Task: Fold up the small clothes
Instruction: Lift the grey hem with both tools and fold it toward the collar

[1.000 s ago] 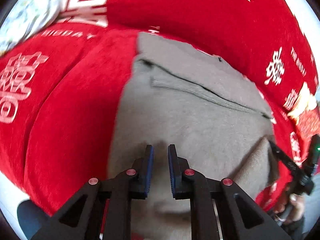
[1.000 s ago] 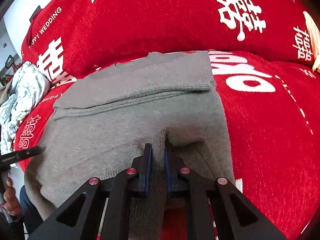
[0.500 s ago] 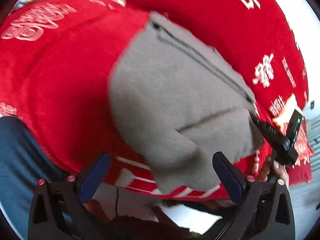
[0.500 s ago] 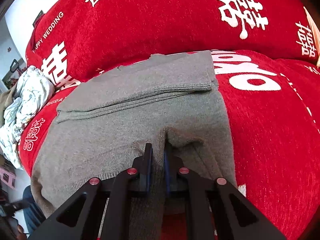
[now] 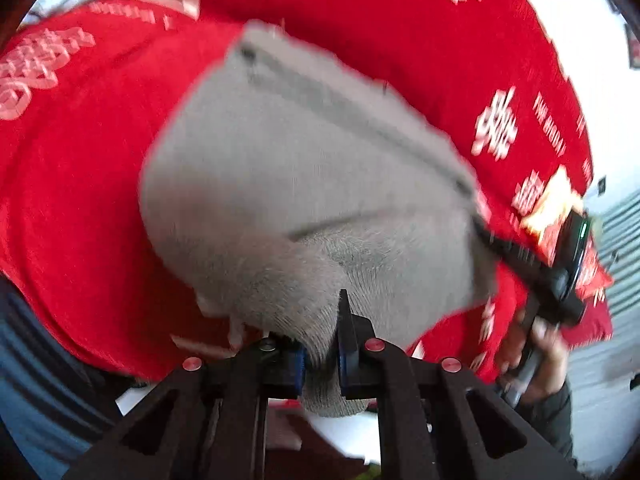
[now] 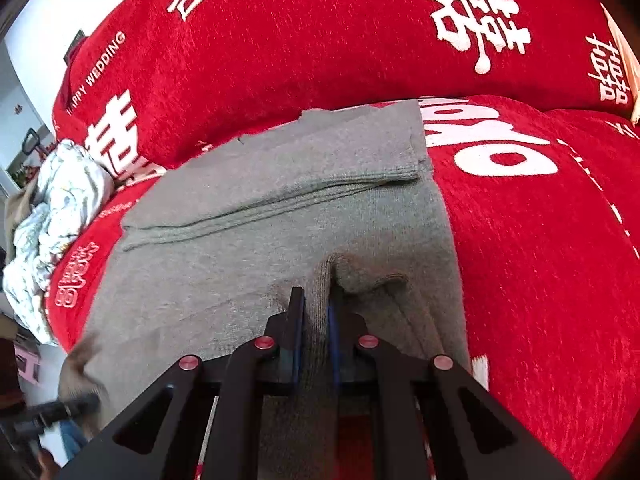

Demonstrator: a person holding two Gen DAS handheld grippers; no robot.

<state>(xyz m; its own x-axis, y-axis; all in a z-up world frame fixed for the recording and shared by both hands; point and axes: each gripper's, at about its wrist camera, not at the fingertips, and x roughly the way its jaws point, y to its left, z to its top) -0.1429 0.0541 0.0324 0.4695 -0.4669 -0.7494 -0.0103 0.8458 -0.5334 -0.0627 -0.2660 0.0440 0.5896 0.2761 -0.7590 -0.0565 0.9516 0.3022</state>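
Left wrist view: left gripper [image 5: 320, 350] fingers pinching the lower hem of the grey knit garment [image 5: 304, 168], spread mid-frame on red printed sofa cover [image 5: 72, 184]. Right gripper [image 6: 316, 320] fingers likewise pinch a fabric ridge at bottom centre.

The grey knit garment [image 6: 256, 264] lies partly folded on red cushions, its near edge pinched up.

A red sofa cover [image 6: 540, 240] with white lettering spreads over the cushions. A crumpled pale cloth [image 6: 60, 208] lies at its left end. A red-and-gold packet [image 5: 556, 216] sits at the right end.
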